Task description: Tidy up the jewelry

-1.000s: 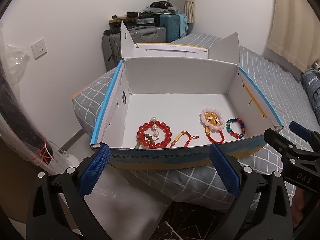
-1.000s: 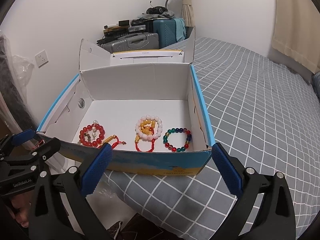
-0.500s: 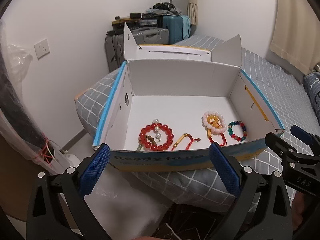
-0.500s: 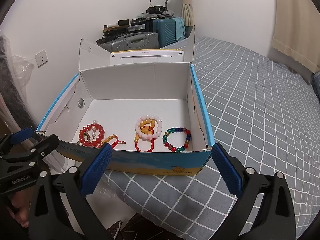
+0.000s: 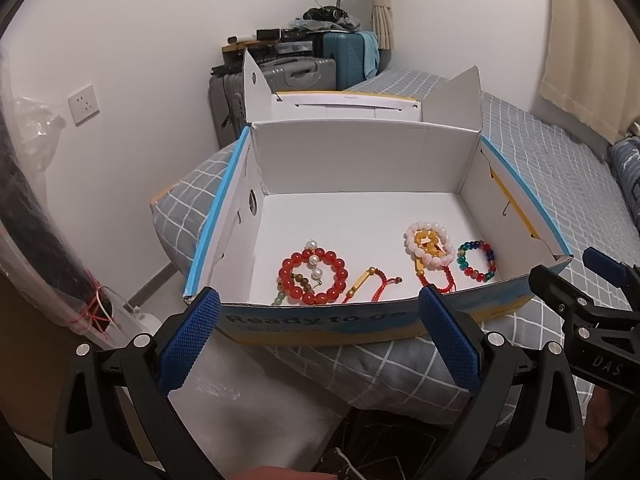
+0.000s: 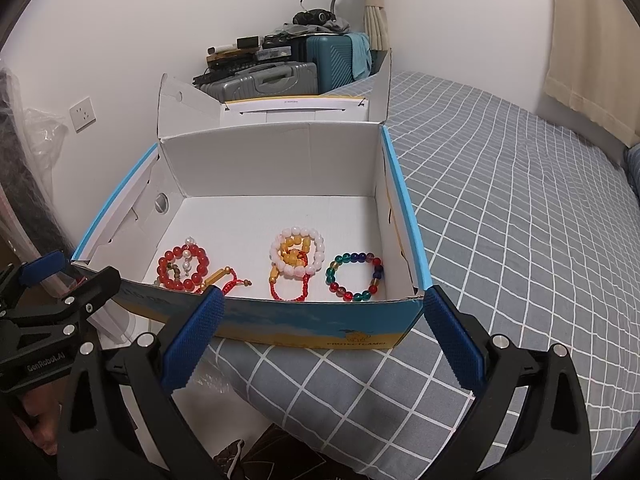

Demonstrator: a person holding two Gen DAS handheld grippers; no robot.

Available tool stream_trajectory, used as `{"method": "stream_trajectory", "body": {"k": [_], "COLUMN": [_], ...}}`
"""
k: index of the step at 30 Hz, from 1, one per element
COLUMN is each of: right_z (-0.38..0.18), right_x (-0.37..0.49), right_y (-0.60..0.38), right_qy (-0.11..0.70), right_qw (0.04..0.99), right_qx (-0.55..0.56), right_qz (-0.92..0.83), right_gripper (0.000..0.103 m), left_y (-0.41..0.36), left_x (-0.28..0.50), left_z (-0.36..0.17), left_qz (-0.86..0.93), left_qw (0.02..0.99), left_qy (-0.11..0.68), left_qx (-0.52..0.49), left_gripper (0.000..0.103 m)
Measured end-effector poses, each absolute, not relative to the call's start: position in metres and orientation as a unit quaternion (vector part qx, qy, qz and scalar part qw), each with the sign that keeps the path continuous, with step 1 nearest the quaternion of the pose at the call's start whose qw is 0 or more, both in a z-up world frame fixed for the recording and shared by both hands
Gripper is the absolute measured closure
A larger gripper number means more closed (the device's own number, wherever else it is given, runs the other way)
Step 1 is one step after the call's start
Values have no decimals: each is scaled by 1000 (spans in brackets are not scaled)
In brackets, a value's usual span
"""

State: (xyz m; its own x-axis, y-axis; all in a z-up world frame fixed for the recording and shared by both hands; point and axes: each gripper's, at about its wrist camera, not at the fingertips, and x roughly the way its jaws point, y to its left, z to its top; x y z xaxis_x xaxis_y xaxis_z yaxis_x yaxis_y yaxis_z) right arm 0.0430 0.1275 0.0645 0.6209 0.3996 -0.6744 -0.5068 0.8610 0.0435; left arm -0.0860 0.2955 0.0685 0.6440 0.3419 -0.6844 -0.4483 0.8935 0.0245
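Observation:
An open white cardboard box (image 5: 360, 168) (image 6: 272, 160) with blue edges sits on the bed corner. Inside lie several bracelets: a red bead one (image 5: 314, 278) (image 6: 183, 268) with pearls at the left, a gold-and-red cord one (image 5: 370, 286) (image 6: 224, 280), a pink-and-yellow bead one (image 5: 429, 245) (image 6: 298, 254) over a red cord loop, and a multicolour bead one (image 5: 477, 261) (image 6: 355, 277) at the right. My left gripper (image 5: 318, 334) is open and empty before the box's front wall. My right gripper (image 6: 324, 334) is open and empty, also in front of the box.
The grey checked bed (image 6: 520, 220) spreads to the right. Suitcases (image 5: 296, 72) and clutter stand against the far wall. A plastic-wrapped dark roll (image 5: 36, 220) leans at the left. The box lid flaps (image 5: 360, 100) stand up behind the box.
Both grippers stay open and empty; the left view has shifted slightly, bringing the box a little lower and closer. The bracelets have not moved.

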Motion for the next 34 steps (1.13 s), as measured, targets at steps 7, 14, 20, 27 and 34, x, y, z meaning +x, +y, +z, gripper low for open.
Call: {"method": "stream_trajectory", "body": {"k": [7, 14, 20, 27, 34], "right_z": [64, 63, 63, 64, 60], "right_x": [42, 42, 42, 42, 41], "right_y": [128, 127, 127, 126, 130], "right_qy": [354, 355, 355, 355, 357], "right_qw": [897, 897, 897, 897, 897], "right_qx": [-76, -76, -76, -76, -75], "right_qz": [252, 253, 253, 253, 250], "right_gripper": [7, 7, 7, 7, 7], "left_y": [296, 293, 295, 293, 294], "left_x": [-86, -86, -87, -87, -88], "left_z": [67, 66, 64, 65, 64], "left_qz": [221, 222, 225, 221, 221], "left_qw": [903, 903, 901, 903, 902], "left_qy": [360, 361, 362, 360, 360], "left_qx": [-75, -74, -77, -77, -87], "left_gripper": [6, 6, 6, 6, 6]}}
